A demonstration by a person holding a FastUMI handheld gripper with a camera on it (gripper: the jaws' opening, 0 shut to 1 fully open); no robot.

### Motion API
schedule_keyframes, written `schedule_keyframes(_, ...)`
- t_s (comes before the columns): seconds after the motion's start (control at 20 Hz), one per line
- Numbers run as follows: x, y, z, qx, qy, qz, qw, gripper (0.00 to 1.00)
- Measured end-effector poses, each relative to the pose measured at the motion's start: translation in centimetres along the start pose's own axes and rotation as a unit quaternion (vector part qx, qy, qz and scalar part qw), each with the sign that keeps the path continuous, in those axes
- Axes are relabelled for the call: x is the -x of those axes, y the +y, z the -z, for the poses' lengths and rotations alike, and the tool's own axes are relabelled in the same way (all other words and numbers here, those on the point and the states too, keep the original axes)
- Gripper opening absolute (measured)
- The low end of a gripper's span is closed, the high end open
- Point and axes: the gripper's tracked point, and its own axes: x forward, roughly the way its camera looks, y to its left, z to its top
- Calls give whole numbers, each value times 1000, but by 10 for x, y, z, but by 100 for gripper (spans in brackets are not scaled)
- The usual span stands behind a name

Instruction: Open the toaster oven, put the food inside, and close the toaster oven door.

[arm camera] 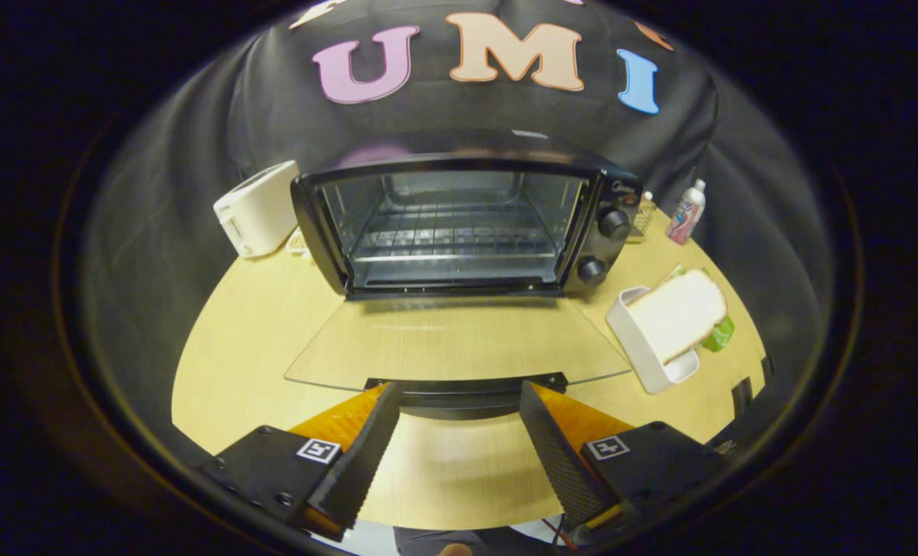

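Nothing here reads clearly to me: the toaster oven [459, 224] carries a small brand mark [621, 186] (too blurred), and my spread-open gripper [459, 388] bears two square coded tags [318, 450].

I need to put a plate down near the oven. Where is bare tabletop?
Bare table lies between the white toaster and the lowered oven door, ahead of the open gripper. It is crowded beside the oven's knobs: a white tray with bread, plus a bottle.

Toaster oven [459, 224] mid-bench [235, 363], door [459, 344] dropped flat toward tool [459, 401], whose fingers stand apart at the door's handle. Toaster [258, 208] left of oven. Bread [675, 313] in tray [644, 355] right; bottle [687, 212] behind.
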Motion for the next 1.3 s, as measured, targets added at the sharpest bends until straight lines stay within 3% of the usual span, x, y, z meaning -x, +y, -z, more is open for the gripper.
schedule_keyframes(0.3, -22, 9, 41, -3, 42, 7, 999, 98)
schedule_keyframes(0.55, -14, 14, 36, -45, 34, -13, 998, 98)
schedule_keyframes(0.8, 16, 28, -26, -82, -47, -76, 993, 98)
schedule_keyframes(1.1, 43, -16, -103, -114, -135, -52, 983, 98)
schedule_keyframes(1.3, 50, -73, -143, -147, -178, -10, 973, 98)
